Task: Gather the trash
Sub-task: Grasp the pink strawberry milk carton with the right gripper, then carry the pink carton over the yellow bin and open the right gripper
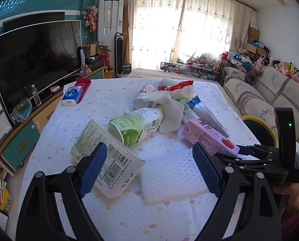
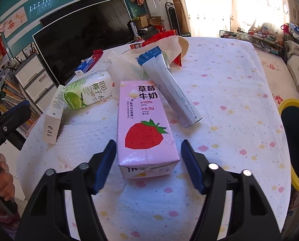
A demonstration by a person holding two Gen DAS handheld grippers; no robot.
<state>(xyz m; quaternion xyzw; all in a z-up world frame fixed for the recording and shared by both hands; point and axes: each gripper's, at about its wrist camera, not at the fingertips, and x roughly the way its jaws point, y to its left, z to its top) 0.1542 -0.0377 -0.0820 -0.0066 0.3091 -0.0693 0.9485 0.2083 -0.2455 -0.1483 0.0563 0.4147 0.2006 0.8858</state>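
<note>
My right claw is wide open with the pink strawberry milk carton between its blue fingers, not yet squeezed.

The carton lies flat on the table's spotty cloth and reads "草莓牛奶", "≥90%" and "≥6.0g" over a big red strawberry. My left claw is wide open too, over a white foam sheet, with its left finger in front of a pale box with a barcode. Behind lies a green coconut water bottle marked "100", a crumpled paper towel, a blue-topped pouch and a red wrapper. A yellow-rimmed bin waits at the table's right edge. A big black TV and a sofa stand around.
</note>
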